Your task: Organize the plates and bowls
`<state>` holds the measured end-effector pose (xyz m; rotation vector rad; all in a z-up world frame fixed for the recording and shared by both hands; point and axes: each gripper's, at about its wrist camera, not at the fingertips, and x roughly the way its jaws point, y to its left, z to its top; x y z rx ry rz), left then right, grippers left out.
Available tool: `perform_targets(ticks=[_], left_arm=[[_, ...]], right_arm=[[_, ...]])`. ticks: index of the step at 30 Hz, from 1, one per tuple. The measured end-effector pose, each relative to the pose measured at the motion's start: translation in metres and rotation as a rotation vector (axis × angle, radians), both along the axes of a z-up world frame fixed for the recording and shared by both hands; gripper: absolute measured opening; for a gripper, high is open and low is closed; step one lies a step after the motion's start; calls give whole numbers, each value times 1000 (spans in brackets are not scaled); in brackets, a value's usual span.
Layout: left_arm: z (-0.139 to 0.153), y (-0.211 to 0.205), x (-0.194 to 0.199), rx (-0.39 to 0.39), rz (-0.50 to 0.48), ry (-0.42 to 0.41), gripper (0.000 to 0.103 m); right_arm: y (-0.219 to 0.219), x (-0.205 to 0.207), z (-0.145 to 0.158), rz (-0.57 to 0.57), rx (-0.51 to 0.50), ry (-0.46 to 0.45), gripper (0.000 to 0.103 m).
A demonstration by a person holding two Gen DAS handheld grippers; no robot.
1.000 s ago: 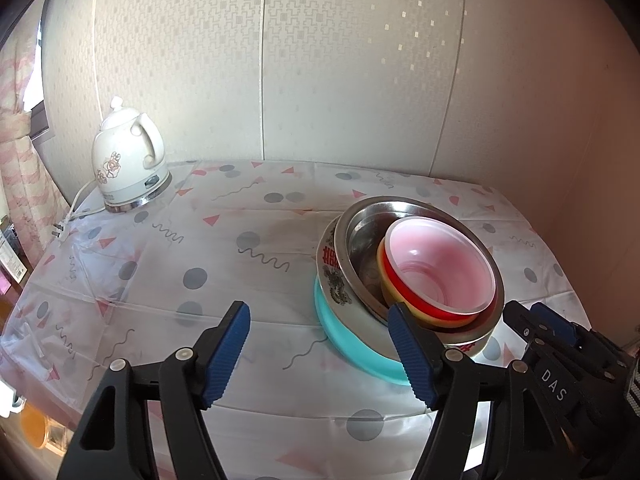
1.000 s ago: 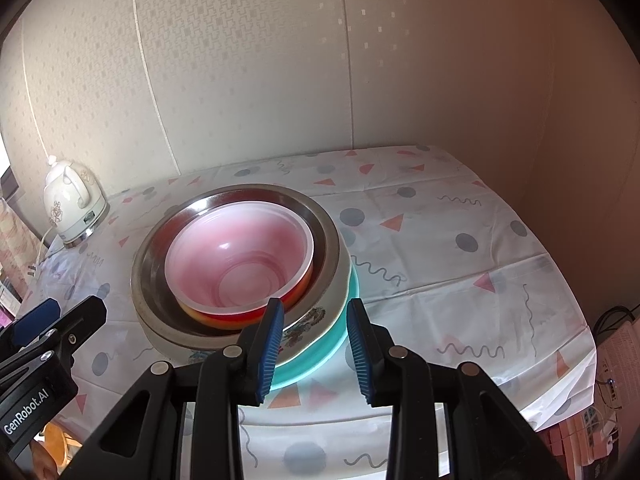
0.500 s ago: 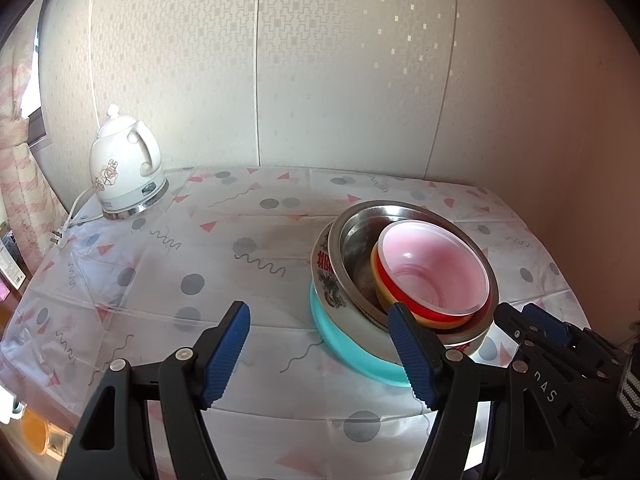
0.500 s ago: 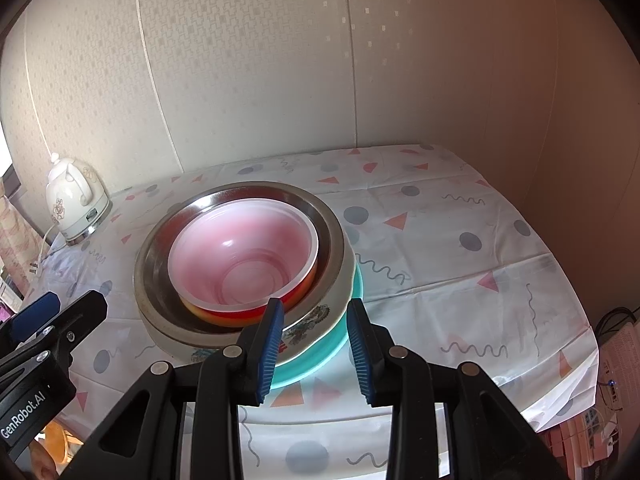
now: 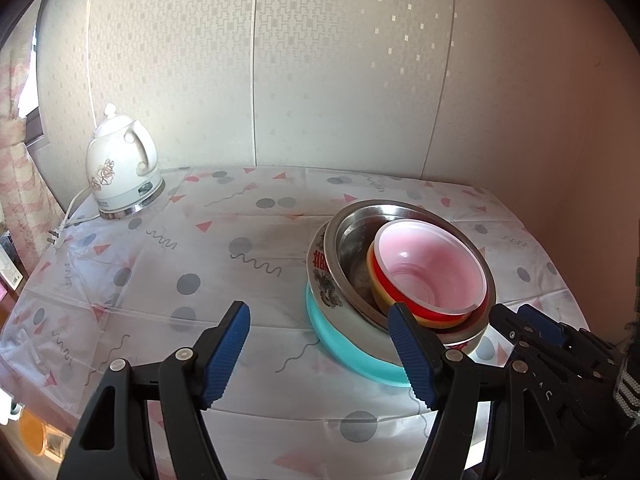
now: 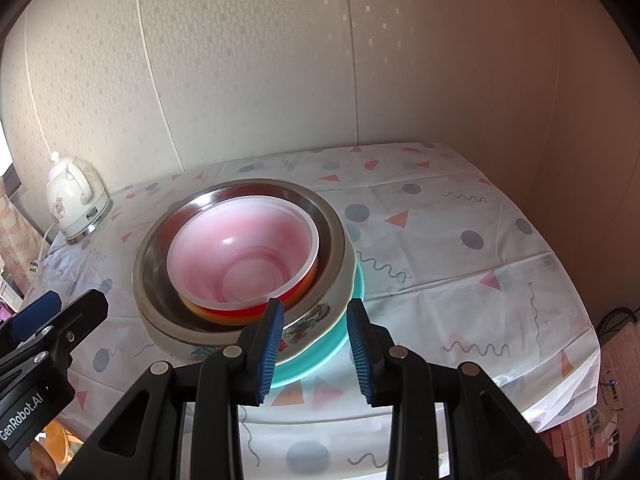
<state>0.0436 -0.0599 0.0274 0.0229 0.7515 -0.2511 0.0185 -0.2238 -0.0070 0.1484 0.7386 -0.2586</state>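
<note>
While its blue-padded jaws stand wide apart with nothing between them, the left gripper (image 5: 319, 350) hangs above the near part of the tablecloth (image 5: 208, 280), its right pad just in front of the stacked dishes. The right gripper (image 6: 315, 354) has its jaws parted by a narrower gap, also holding nothing, poised over the near rim of the stack.

The stack sits right of centre on the table: a translucent pink bowl (image 6: 244, 254) nests in a red bowl (image 6: 240, 314), with a yellow bowl's (image 5: 374, 276) rim showing below that. All rest inside a steel basin (image 6: 152, 248), which sits in a white patterned bowl (image 6: 312, 320) on a teal plate (image 6: 320, 360). The stack leans toward the left in the left wrist view, and the teal plate's edge juts out on the near side.

Left of the stack, a broad stretch of cloth lies open as far as the white kettle (image 5: 120, 172), which stands in the far left corner near the wall (image 5: 320, 60), its cord (image 5: 70, 212) trailing toward the table's left edge. To the right of the stack, bare cloth runs to the table's right edge, where it drapes over. The far edge meets the wall.

Red characters mark the white patterned bowl's side, too small to read. The left gripper's body, seen from the right wrist, reads "GenRobot.AI".
</note>
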Motion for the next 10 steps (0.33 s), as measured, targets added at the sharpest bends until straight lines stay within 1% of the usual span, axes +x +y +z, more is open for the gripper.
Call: perform_targets(ticks=[5,10], left_arm=[[1,1,-2,0,4,-31,72],[-1,4,1,-13,11,-12,72]], right_arm=[[1,0,0,5,-2,1,33],[-2,0,2,2,1,-16,33]])
